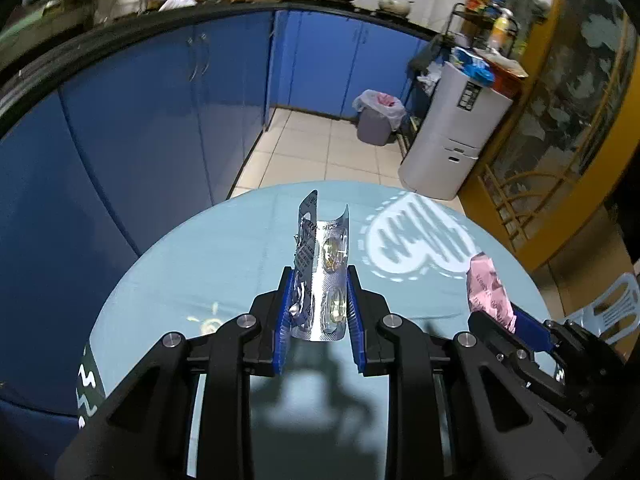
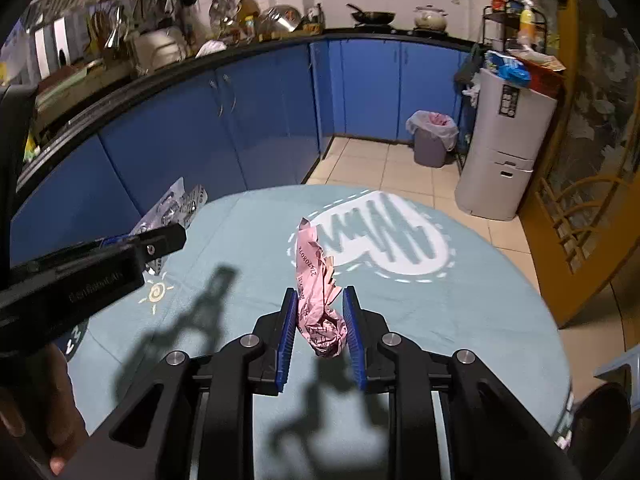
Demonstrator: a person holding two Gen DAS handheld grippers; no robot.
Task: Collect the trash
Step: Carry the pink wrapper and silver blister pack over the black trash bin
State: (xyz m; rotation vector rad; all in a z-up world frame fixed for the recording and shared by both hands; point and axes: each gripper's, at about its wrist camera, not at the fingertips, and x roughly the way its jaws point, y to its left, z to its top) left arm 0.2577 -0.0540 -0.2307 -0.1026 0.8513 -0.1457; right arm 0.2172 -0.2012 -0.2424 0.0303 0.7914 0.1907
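Note:
My left gripper point(image 1: 320, 276) is shut on a silver blister pack point(image 1: 320, 248), which stands up bent between the blue pads, lifted off the round light-blue table point(image 1: 200, 272). My right gripper point(image 2: 320, 298) is shut on a crumpled pink paper wrapper point(image 2: 316, 280), also held above the tablecloth point(image 2: 460, 320). In the left wrist view the pink wrapper point(image 1: 486, 288) and right gripper point(image 1: 506, 318) show at the right. In the right wrist view the left gripper point(image 2: 160, 240) with the blister pack point(image 2: 176, 204) shows at the left, with a person's hand point(image 2: 60, 420) on its handle.
A grey trash bin point(image 1: 376, 120) with a white liner stands on the tiled floor beyond the table, by blue cabinets point(image 1: 160, 120). A white appliance point(image 1: 452, 136) stands to its right. A plastic chair point(image 1: 616, 304) is at the table's right edge.

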